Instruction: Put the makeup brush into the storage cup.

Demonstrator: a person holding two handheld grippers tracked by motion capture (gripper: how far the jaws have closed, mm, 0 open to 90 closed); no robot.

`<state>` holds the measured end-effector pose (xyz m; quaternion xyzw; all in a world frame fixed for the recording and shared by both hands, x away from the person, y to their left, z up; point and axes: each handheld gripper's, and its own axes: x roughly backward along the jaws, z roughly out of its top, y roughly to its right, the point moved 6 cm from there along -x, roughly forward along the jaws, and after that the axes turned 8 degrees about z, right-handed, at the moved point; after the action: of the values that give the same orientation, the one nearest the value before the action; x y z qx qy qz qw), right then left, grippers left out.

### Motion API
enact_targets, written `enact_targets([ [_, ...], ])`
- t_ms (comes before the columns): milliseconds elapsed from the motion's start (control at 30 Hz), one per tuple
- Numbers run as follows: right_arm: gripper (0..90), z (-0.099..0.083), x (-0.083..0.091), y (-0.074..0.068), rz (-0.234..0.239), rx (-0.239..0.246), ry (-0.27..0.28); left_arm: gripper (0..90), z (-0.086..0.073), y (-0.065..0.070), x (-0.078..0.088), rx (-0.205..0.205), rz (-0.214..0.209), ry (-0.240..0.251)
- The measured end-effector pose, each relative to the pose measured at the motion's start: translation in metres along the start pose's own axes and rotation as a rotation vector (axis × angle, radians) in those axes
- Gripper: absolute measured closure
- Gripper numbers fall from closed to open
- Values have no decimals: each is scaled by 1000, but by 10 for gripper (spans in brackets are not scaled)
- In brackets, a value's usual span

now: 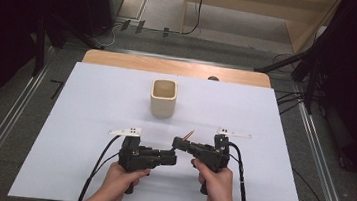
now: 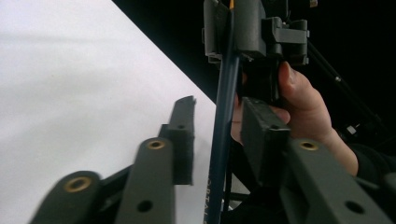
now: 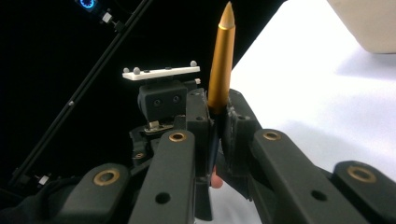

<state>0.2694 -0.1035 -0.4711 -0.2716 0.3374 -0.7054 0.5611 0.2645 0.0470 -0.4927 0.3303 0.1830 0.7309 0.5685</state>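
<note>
From the high view I see both my grippers low over the white sheet (image 1: 89,121), facing each other near the table's front edge. My right gripper (image 1: 180,144) has its jaws clamped on a pen (image 3: 219,79); in the right gripper view the pen's gold tip end rises straight up from between the closed pads. In the left gripper view the pen's dark barrel (image 2: 223,140) runs down from the right gripper's pinch and passes between my left gripper's (image 1: 170,158) jaws, which stand apart on either side of it; I cannot tell whether either pad touches the barrel. My right hand (image 2: 303,102) shows wrapped around its handle. A cream square cup (image 1: 163,98) stands upright farther back on the sheet, well apart from both grippers
</note>
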Motion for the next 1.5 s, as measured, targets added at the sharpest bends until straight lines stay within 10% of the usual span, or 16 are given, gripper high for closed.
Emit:
enact_targets([
  [600,835,4,4,4,-34,-16,-75,422,7,-1,10,-100,31,-167],
  [1500,835,3,-10,6,-16,86,-366,325,5,-7,10,-215,61,-320],
])
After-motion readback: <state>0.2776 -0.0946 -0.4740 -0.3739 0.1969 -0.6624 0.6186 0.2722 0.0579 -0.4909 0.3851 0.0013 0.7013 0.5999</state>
